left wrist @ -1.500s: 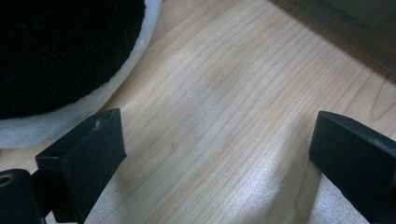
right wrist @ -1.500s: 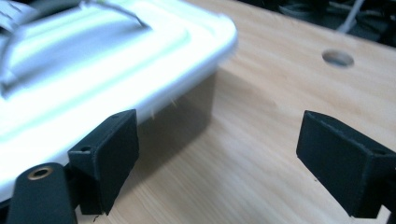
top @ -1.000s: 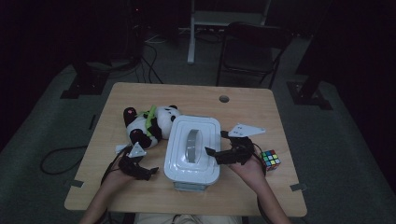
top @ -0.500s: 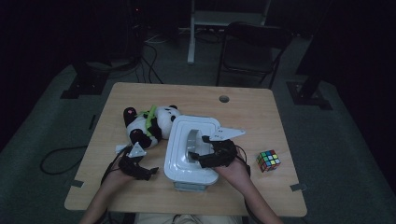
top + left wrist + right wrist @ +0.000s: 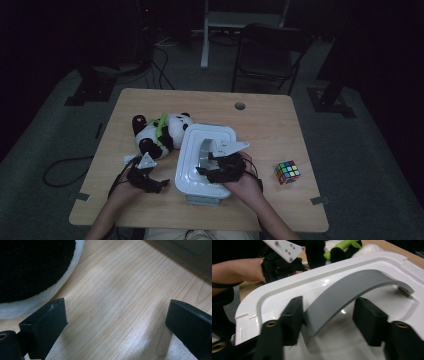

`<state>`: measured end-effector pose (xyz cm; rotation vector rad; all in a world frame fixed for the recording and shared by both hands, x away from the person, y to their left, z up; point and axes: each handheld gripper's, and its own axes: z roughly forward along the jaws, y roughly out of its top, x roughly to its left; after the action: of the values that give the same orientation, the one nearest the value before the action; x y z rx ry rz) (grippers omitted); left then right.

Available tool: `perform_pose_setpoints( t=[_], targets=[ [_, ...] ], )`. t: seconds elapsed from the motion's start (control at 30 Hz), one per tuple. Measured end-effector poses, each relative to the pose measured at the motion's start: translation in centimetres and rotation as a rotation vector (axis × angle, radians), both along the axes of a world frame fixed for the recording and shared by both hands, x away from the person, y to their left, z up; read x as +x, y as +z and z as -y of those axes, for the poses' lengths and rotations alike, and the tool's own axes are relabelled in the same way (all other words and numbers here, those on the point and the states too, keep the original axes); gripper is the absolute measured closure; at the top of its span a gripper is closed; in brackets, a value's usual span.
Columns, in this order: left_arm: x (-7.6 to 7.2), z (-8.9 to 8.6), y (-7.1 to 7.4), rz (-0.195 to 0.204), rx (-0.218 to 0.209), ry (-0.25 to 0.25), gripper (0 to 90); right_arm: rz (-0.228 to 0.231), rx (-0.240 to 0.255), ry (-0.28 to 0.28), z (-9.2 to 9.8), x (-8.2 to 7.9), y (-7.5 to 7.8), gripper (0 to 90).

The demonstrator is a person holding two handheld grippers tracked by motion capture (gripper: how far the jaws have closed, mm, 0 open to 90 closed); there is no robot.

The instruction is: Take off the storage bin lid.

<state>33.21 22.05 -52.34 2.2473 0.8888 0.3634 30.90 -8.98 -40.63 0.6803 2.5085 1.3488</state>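
While the right gripper has been closing its jaws astride the grey handle of the white bin lid at table centre, only one pad touches; an off-centre squeeze could slip. The left gripper, at eight o'clock, gapes over bare wood.

The right gripper has its black jaws on either side of the grey arched handle on the white lid, closing in lately; one jaw's touching it, the other's a bit off. Past the lid there's the other gripper and a panda plush
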Motion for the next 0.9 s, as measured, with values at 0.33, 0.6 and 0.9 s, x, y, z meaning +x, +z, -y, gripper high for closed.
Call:
perform_pose_setpoints(
  t=[0.33,0.6,0.9],
  targets=[
    [0.0,0.0,0.0,0.002,-0.002,0.003,4.2,-0.005,0.019,0.054,-0.1,-0.2,-0.1,60.0],
    [0.0,0.0,0.0,0.001,-0.004,0.004,4.1,-0.064,0.038,0.081,0.0,0.2,0.0,67.7],
    [0.0,0.0,0.0,0.004,-0.002,0.003,4.2,-0.158,0.096,0.109,0.8,0.9,0.6,72.3]
  ],
)
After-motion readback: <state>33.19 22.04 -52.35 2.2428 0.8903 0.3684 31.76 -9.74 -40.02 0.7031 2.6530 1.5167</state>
